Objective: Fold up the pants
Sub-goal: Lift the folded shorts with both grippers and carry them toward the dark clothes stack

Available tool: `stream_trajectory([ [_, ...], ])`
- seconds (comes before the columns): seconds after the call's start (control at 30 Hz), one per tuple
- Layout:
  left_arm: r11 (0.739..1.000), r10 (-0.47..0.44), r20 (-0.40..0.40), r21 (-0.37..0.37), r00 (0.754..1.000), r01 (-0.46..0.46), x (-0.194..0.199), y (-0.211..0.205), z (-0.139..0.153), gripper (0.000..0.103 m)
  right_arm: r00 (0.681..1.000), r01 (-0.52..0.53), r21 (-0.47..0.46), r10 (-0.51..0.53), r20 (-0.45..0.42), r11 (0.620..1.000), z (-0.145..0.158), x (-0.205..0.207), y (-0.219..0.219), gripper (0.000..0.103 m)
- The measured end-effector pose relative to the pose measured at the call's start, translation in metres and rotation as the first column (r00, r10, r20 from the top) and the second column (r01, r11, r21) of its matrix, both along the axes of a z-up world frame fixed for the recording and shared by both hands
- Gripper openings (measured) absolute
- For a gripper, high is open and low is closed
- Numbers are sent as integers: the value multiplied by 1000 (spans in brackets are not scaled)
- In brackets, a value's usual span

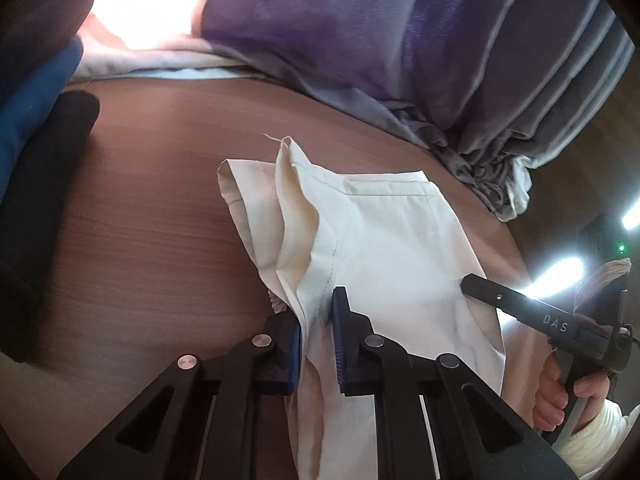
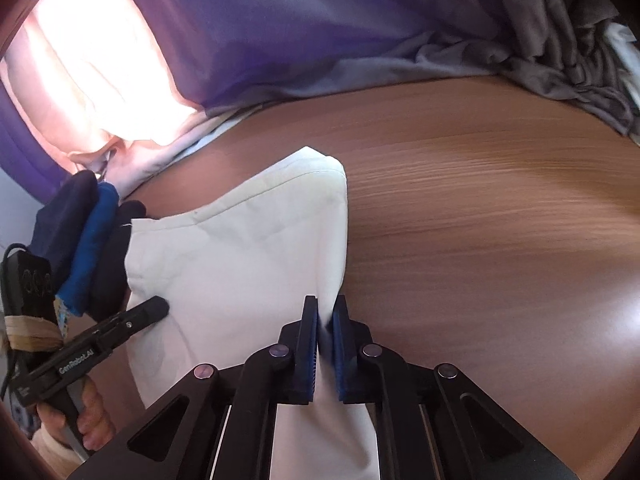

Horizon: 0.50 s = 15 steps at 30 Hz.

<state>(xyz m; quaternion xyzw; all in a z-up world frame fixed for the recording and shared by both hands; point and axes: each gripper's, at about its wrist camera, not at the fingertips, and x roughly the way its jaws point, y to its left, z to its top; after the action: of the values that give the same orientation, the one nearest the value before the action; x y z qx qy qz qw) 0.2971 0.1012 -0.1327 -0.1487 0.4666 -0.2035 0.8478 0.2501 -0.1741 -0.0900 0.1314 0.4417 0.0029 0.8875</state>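
Cream-white pants (image 1: 380, 232) lie partly folded on a brown wooden table (image 1: 152, 220), one hem opening at the far end. My left gripper (image 1: 318, 314) is shut on a bunched ridge of the pants at their near left edge. To the right, the other gripper (image 1: 467, 282) touches the same cloth at its right side. In the right wrist view, my right gripper (image 2: 325, 314) is shut on the near right edge of the pants (image 2: 240, 248), and the left gripper (image 2: 160, 306) reaches in from the left onto the fabric.
A stack of dark and blue folded clothes (image 1: 40, 160) (image 2: 88, 248) sits at the table's left side. Purple curtains (image 1: 340, 28) and crumpled grey cloth (image 1: 480, 168) line the far edge. A person's hand (image 1: 556, 392) (image 2: 92, 420) holds each handle.
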Motion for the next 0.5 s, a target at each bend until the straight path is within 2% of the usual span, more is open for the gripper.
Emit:
stream_trajectory([
  [0.23, 998, -64, 48, -6, 997, 64, -27, 1, 21, 14, 993, 93, -31, -90, 79, 995, 21, -49, 13, 8],
  [0.4, 998, -65, 120, 27, 991, 62, -55, 0, 48, 14, 985, 107, -49, -100, 142, 993, 39, -83, 26, 8],
  [0.43, 998, -63, 135, 32, 989, 59, -61, 0, 52, 14, 970, 170, -101, -149, 190, 980, 42, -87, 28, 8],
  [0.5, 998, -59, 166, 47, 984, 52, -73, 0, 62, 14, 966, 163, -111, -135, 221, 980, 51, -98, 34, 8],
])
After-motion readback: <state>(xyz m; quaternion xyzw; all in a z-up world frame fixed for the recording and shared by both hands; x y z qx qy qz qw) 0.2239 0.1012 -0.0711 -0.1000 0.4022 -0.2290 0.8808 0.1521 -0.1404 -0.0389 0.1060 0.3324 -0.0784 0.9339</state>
